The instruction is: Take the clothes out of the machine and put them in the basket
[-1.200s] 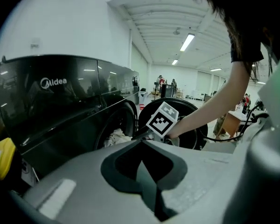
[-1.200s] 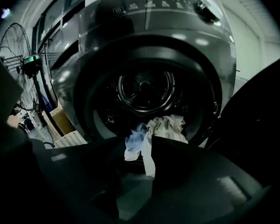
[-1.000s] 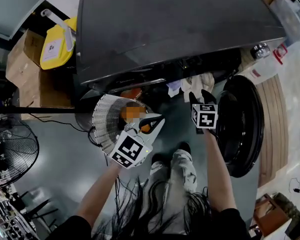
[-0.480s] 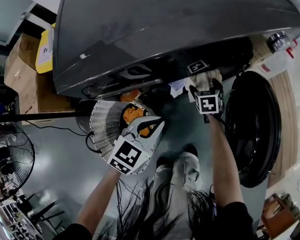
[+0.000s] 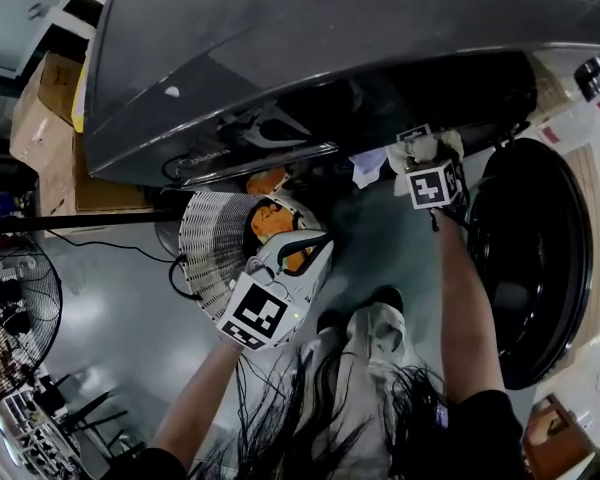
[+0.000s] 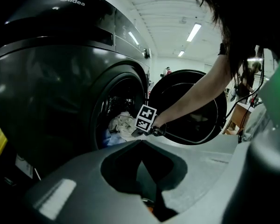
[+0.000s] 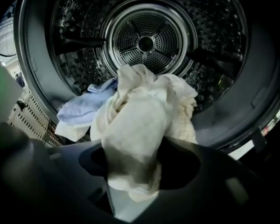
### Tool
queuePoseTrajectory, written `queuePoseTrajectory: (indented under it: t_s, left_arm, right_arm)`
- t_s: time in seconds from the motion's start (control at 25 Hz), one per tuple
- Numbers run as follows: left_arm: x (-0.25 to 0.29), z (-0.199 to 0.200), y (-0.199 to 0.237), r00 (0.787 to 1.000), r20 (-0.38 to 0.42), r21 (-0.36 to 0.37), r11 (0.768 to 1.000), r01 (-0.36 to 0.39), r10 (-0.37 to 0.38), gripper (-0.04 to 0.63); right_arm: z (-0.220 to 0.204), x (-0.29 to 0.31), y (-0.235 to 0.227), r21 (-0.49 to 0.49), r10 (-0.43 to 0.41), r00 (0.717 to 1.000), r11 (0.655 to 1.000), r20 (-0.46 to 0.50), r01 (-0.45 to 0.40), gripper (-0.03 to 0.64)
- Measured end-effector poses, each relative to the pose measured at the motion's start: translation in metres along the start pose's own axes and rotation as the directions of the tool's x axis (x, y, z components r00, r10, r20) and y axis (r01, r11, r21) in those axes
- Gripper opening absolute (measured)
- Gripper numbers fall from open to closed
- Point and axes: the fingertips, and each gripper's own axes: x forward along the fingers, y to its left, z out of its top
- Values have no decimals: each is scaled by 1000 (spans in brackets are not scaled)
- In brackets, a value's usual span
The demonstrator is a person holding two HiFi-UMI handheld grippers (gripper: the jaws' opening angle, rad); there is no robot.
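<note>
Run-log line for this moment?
phase: unloading | right gripper: jaws just closing on cream cloth at drum mouth | left gripper: shut, at basket | blue cloth: in drum

I am finding the drum hidden under the machine point(image 5: 310, 38) in the head view; only a scrap of cloth point(image 5: 420, 153) is showing. The left gripper point(image 5: 323, 241) is covering part of the basket point(image 5: 212, 243). The fan point(image 5: 10, 338) is running off the left edge. An orange patch point(image 6: 149, 209) is proving too dark to identify.
</note>
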Motion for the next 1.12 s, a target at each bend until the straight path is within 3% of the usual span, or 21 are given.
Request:
queuePoseTrajectory:
  t_s: [0.16, 0.2, 0.56, 0.88, 1.12]
  left_arm:
    - [-4, -3, -7, 999, -31, -8, 1000, 6, -7, 0]
    - [-6, -1, -9, 999, -35, -9, 1000, 12, -13, 0]
    - [-25, 42, -22, 999, -30, -8, 999, 43, -43, 0]
    - [-43, 73, -28, 999, -2, 0, 999, 39, -39, 0]
    - [-63, 85, -35, 999, -1, 38, 999, 37, -37, 0]
  right_arm:
    - [4, -19, -2, 20, 6, 1000, 1000, 21, -7, 118]
    - [6, -27, -1, 30, 13, 999, 999, 35, -14, 106]
    - [23, -108, 6, 95, 43, 990, 994, 132, -56, 91]
    - [37, -176, 22, 15, 69, 979, 997, 192, -73, 89]
    - [45, -229, 29, 37, 72, 970, 996, 231, -82, 89]
